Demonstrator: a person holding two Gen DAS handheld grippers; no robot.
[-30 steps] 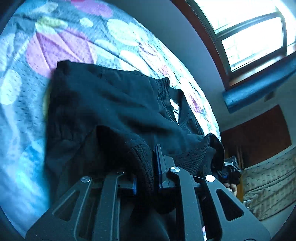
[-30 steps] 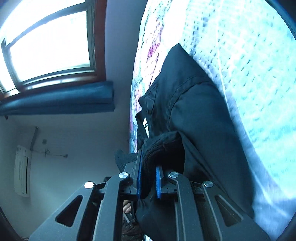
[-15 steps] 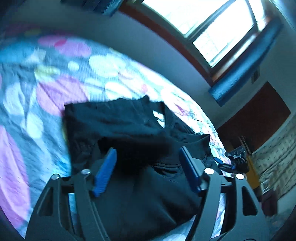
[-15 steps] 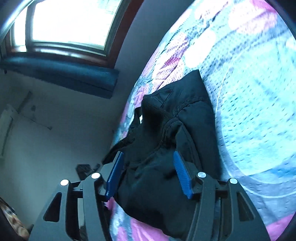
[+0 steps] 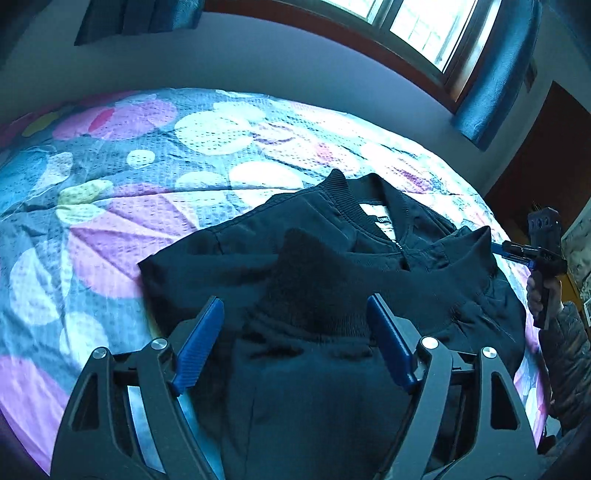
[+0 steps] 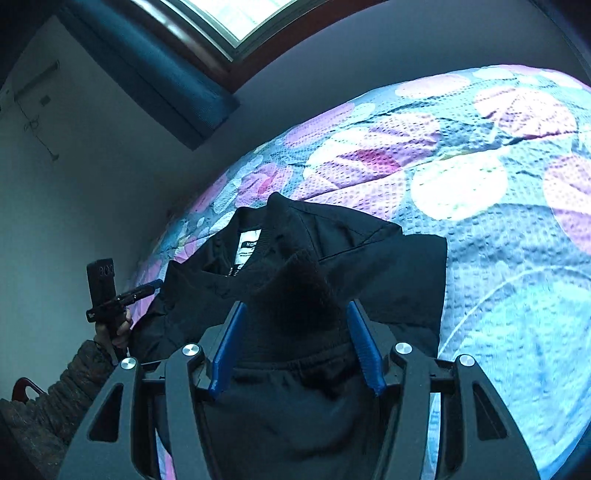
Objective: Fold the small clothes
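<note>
We see a black jacket [image 5: 332, 258] lying on a bed covered by a quilt [image 5: 155, 173] printed with pale, pink and purple circles. The jacket's ribbed collar points toward the far wall, with a white label [image 5: 384, 221] showing inside the neck. Both sleeves are folded in across the front, their knitted cuffs lying on the body of the garment.

Our left claw [image 5: 295, 347] hangs above one cuff with its blue pads spread wide; its jaws have just been opening, and the cuff lies between them, untouched on either side. Our right claw [image 6: 297, 350] hangs above the other cuff, parted about halfway, gripping nothing; the cloth sits between its pads and we cannot tell whether it brushes them.

Each camera catches the opposite claw at the jacket's far edge, held by a hand [image 5: 543, 295] in a dark quilted sleeve [image 5: 569, 358]. A window [image 5: 424, 26] with blue curtains [image 5: 491, 74] is in the wall behind the bed.
</note>
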